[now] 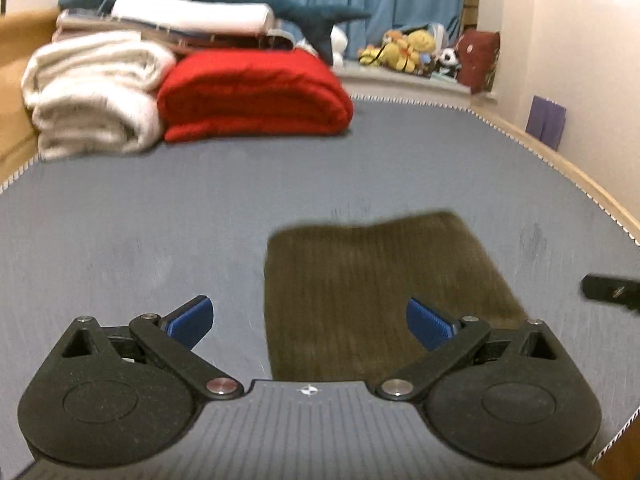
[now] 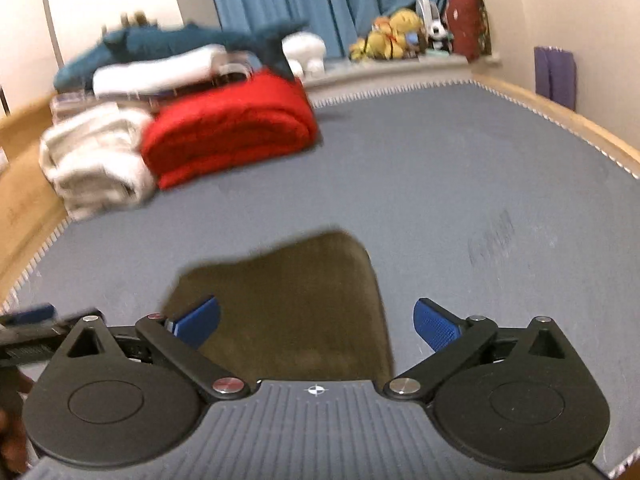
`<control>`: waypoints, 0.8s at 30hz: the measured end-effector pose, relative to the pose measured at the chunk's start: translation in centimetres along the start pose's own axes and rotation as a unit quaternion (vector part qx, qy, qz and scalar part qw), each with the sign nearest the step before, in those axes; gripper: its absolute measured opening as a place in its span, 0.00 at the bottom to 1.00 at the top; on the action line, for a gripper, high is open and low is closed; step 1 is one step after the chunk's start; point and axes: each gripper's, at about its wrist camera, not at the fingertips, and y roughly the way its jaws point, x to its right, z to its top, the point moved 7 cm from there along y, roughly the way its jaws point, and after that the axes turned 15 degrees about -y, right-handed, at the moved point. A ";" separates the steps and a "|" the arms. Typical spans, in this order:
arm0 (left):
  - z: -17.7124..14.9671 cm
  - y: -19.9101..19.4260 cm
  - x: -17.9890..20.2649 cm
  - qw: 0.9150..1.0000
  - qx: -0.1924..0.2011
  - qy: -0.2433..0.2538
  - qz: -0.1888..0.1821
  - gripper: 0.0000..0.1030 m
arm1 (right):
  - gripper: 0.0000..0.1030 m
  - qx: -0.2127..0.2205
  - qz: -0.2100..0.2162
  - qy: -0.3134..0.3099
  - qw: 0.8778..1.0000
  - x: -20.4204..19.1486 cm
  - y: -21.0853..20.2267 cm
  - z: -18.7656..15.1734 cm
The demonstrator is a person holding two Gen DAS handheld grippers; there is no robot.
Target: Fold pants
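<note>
Pants (image 1: 372,292) are lying folded flat on the grey mat (image 1: 160,208), just ahead of both spread, empty grippers, left gripper (image 1: 310,322) and right gripper (image 2: 316,324), likely released because folding looks finished.

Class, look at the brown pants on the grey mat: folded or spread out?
Folded. The pants lie as one compact rectangular block on the mat, no separate legs showing.

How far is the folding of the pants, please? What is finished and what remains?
Done, it seems: the brown pants lie on the grey mat as one compact, flat rectangle. In hand: nothing; the left gripper and the right gripper are both open and empty above it. Left: perhaps only tidying or moving it aside; blur hides the edges.
</note>
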 end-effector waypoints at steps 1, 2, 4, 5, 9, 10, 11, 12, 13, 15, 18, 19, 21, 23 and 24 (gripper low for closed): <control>-1.4 0.8 -0.2 1.000 -0.022 -0.006 0.015 1.00 | 0.99 -0.004 -0.005 -0.003 1.000 -0.2 0.7 -1.2; -2.6 1.7 -0.5 0.997 -0.057 -0.018 0.038 1.00 | 0.99 -0.012 -0.012 -0.006 1.000 -0.2 1.4 -2.5; -3.8 2.6 -0.2 0.994 -0.095 -0.049 0.031 1.00 | 0.99 -0.103 -0.048 0.013 0.993 -0.4 3.7 -4.9; -4.0 2.9 0.3 0.994 -0.094 -0.038 0.026 1.00 | 0.99 -0.105 -0.023 0.038 0.993 -0.7 4.2 -5.0; -3.7 4.1 0.9 0.996 -0.070 0.008 0.056 1.00 | 0.99 -0.097 0.007 0.002 0.995 -2.3 5.9 -4.1; -3.8 4.4 0.9 0.996 -0.073 0.006 0.058 1.00 | 0.99 -0.098 -0.004 -0.012 0.995 -2.5 6.2 -3.9; -4.0 4.7 0.7 0.995 -0.077 0.003 0.058 1.00 | 0.99 -0.099 -0.007 -0.017 0.995 -2.6 6.7 -3.6; -4.1 4.9 0.7 0.995 -0.081 -0.002 0.058 1.00 | 0.99 -0.102 -0.001 -0.013 0.995 -2.7 7.1 -3.4; -4.1 5.0 0.7 0.995 -0.083 -0.005 0.057 1.00 | 0.99 -0.105 0.006 -0.008 0.994 -2.7 7.2 -3.5; -4.1 5.2 0.8 0.995 -0.087 -0.004 0.054 1.00 | 0.99 -0.112 0.011 -0.005 0.994 -2.7 7.8 -3.5; -4.1 5.3 0.9 0.995 -0.085 -0.003 0.050 1.00 | 0.99 -0.114 0.012 -0.010 0.993 -3.2 8.4 -3.5; -4.2 5.4 0.9 0.995 -0.087 -0.004 0.050 1.00 | 0.99 -0.116 0.014 -0.012 0.993 -3.6 8.4 -3.6; -4.3 5.4 0.7 0.995 -0.091 -0.010 0.050 1.00 | 0.99 -0.119 0.018 -0.016 0.993 -4.0 8.0 -4.0; -4.2 5.5 0.6 0.994 -0.094 -0.016 0.048 1.00 | 0.99 -0.120 0.021 -0.019 0.992 -4.4 7.9 -4.0; -4.2 5.5 0.5 0.994 -0.095 -0.020 0.048 1.00 | 0.99 -0.120 0.023 -0.021 0.992 -4.6 7.9 -4.0</control>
